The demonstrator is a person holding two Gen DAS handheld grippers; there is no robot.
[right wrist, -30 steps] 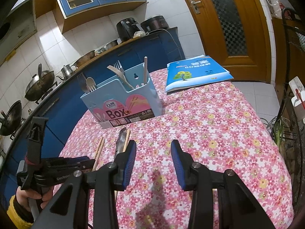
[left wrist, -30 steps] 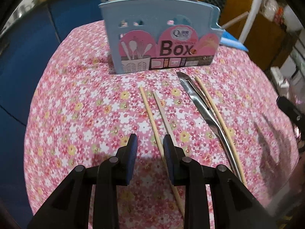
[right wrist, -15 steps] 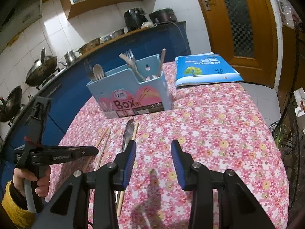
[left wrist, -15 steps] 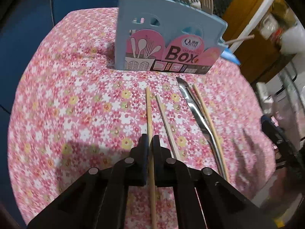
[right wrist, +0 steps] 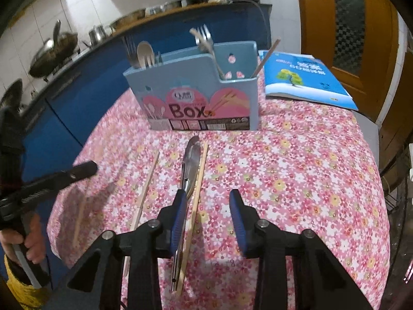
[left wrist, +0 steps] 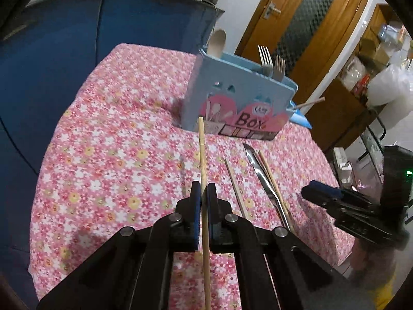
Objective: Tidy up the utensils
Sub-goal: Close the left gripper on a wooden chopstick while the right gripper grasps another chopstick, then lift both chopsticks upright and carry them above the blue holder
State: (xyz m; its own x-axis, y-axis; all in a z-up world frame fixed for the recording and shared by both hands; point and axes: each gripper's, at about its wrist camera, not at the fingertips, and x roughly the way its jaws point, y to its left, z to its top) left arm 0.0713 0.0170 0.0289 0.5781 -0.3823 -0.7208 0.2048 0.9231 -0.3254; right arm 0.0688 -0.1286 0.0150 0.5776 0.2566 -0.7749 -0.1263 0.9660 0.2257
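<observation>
- Fingers of the left gripper [left wrist: 203,193] are clenched on a thin pale wooden chopstick [left wrist: 202,160], which runs forward between them and points toward the far end of the tabletop, apparently lifted clear of the cloth.
- Fingers of the right gripper [right wrist: 207,204] are released and spread wide, hovering low over the near part of the pink flowered tabletop [right wrist: 296,170] and holding nothing.
- At the far side stands the light blue plastic utensil box with a pink "Box" label [right wrist: 196,95]; forks and a pale spoon already stand in its compartments, and one chopstick leans in its right one.
- Lying on the cloth between box and grippers are a shiny steel table knife [right wrist: 191,165], a second wooden chopstick [right wrist: 198,180] just beside it on the right, and a third wooden chopstick [right wrist: 148,180] well to its left.
- Judged by looks, the held chopstick is light, stiff and smooth; a grip near mid-length keeps it from pivoting, though it may slide between the pads.
- By the same judgement, the knife is heavier and slippery, best pinched across its handle at the near end.
</observation>
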